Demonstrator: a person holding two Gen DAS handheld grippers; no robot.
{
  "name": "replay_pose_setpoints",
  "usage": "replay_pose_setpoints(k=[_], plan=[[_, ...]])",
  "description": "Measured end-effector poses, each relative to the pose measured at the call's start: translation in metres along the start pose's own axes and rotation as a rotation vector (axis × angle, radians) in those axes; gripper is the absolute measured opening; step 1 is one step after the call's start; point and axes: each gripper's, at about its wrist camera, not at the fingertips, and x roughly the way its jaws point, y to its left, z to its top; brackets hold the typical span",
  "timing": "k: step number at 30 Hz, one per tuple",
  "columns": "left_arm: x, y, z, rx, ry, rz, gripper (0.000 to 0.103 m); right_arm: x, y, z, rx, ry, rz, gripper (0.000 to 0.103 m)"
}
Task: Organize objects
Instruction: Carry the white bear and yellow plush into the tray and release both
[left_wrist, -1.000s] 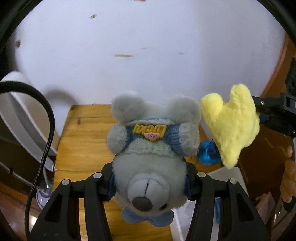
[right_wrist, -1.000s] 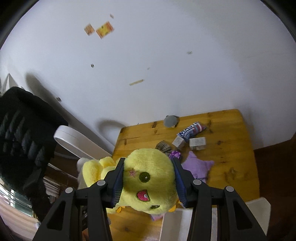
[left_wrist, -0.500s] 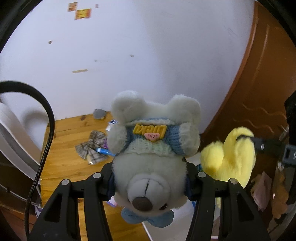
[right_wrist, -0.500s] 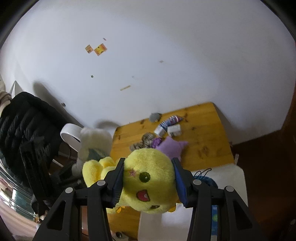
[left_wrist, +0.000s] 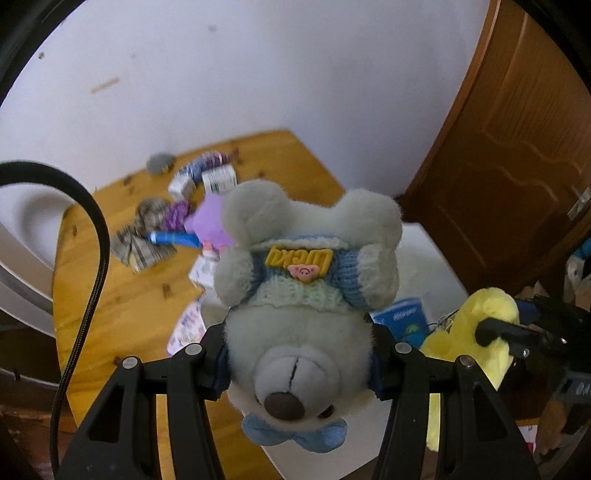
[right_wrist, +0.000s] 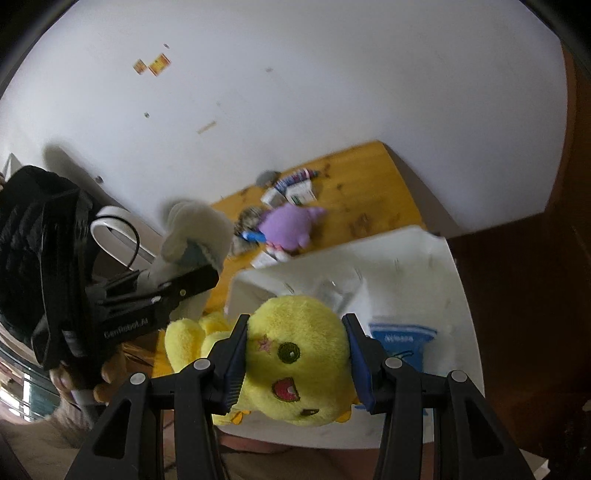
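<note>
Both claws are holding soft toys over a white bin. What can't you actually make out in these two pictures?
- White bin, right view: most of its contents hidden by the yellow toy; only a blue packet shows.
- Same bin, left view: largely covered by the grey bear.
- Small boxes on the wooden table: print blurred, unreadable.
- Purple toy: too blurred to tell its shape.
- The person: only fingers show, lower left.

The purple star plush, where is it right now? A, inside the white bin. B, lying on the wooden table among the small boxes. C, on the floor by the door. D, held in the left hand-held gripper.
B: the purple star plush lies on the wooden table beside the small boxes, outside the white bin.
</note>
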Motion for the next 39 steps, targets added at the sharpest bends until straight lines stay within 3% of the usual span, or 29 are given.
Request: replay_pose_setpoints(k=[7, 14, 18, 24, 28, 32, 39], plan=[[0.028, -0.009, -0.02, 0.019, 0.091, 0.056, 0.059, 0.02, -0.009, -0.026, -0.035, 0.029, 0.023, 0.05], [0.055, -0.013, -0.031, 0.023, 0.141, 0.111, 0.061, 0.057, -0.01, -0.036, -0.057, 0.129, 0.036, 0.051], [0.066, -0.017, -0.037, 0.049, 0.148, 0.155, 0.063, 0.076, -0.014, -0.042, -0.061, 0.175, 0.014, 0.052], [0.081, -0.019, -0.041, 0.066, 0.184, 0.152, 0.063, 0.097, -0.021, -0.046, -0.061, 0.228, -0.026, 0.055], [0.085, -0.022, -0.043, 0.084, 0.188, 0.162, 0.064, 0.1, -0.023, -0.048, -0.056, 0.237, -0.01, 0.072], [0.087, -0.021, -0.043, 0.07, 0.199, 0.151, 0.064, 0.101, -0.018, -0.049, -0.083, 0.233, -0.025, 0.073], [0.074, -0.019, -0.04, 0.068, 0.15, 0.17, 0.08, 0.098, -0.015, -0.047, -0.088, 0.214, -0.012, 0.074]])
